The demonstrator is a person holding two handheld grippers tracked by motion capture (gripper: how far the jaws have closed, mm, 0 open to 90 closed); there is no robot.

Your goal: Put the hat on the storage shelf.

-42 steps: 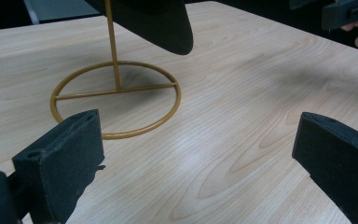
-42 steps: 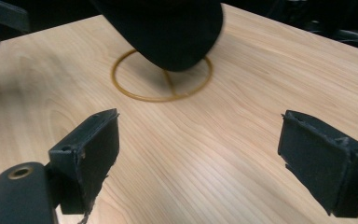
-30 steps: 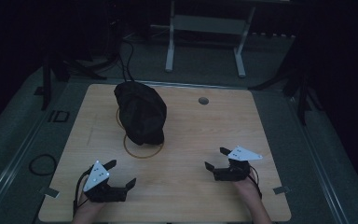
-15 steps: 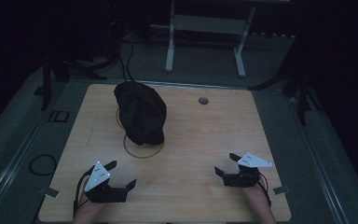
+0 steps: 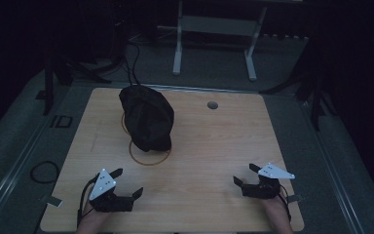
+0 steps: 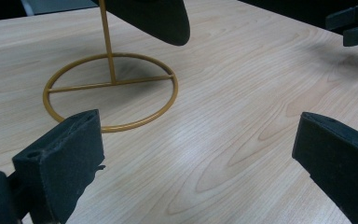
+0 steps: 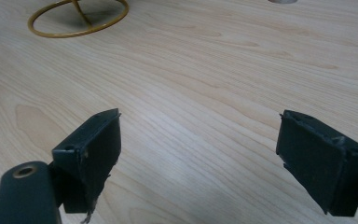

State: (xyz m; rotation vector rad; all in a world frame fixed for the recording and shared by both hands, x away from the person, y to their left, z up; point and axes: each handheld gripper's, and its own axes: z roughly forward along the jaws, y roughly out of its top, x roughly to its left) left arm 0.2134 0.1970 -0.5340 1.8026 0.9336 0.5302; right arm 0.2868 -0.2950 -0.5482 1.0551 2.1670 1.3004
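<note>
I hold both grippers low at my edge of the table, jaws spread wide and gripping nothing. My left gripper points toward the stand, which is the nearer tool to it; my right gripper sits well apart at the other corner, facing bare wood. The hat hangs on the stand's upright rod, so its crown is off the table and its brim overhangs the gold ring base. I judge this a resting pose before a reach: open jaws leave either hand ready for the brim. The table is pale wood grain with a round grommet near the far edge. The room beyond is dark, with a grey floor, cables and a white frame.
</note>
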